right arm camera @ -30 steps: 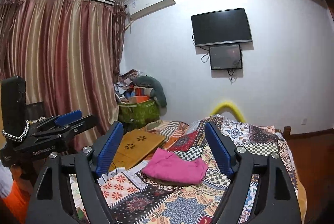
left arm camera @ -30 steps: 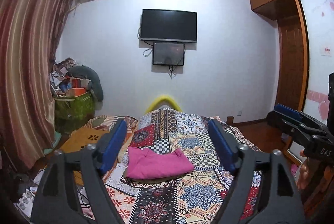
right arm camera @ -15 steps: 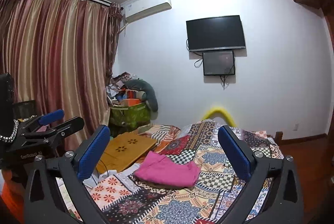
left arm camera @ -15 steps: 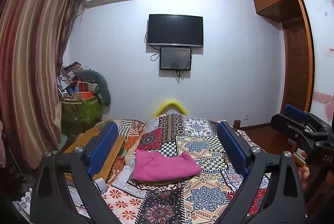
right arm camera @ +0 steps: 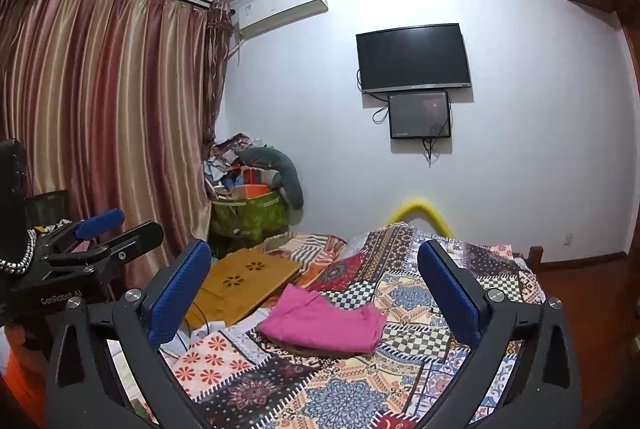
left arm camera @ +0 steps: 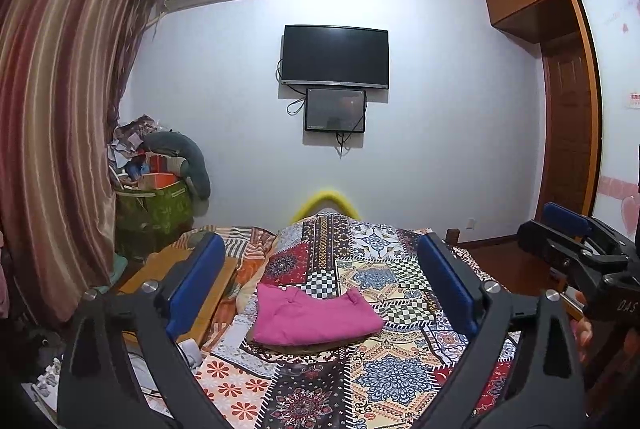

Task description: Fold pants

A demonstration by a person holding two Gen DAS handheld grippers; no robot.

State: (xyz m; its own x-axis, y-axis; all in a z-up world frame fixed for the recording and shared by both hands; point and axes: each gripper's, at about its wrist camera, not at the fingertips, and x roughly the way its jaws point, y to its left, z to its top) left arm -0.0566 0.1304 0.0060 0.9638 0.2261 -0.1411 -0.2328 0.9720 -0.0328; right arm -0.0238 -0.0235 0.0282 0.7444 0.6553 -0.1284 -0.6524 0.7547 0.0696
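Note:
The pink pants (left arm camera: 312,319) lie folded in a flat rectangle on the patchwork bedspread (left arm camera: 384,369); they also show in the right wrist view (right arm camera: 324,323). My left gripper (left arm camera: 320,285) is open and empty, held above and short of the pants. My right gripper (right arm camera: 316,289) is open and empty too, also held back from the pants. Each gripper shows at the edge of the other's view: the right one (left arm camera: 576,245) and the left one (right arm camera: 100,237).
A wooden lap table (right arm camera: 240,285) lies on the bed left of the pants. A green bin piled with clutter (left arm camera: 160,205) stands by the striped curtain (left arm camera: 52,149). A TV (left arm camera: 335,55) hangs on the far wall. A wardrobe (left arm camera: 568,109) stands on the right.
Both grippers have opened wider and tilted upward, away from the bed. The folded pants have not moved.

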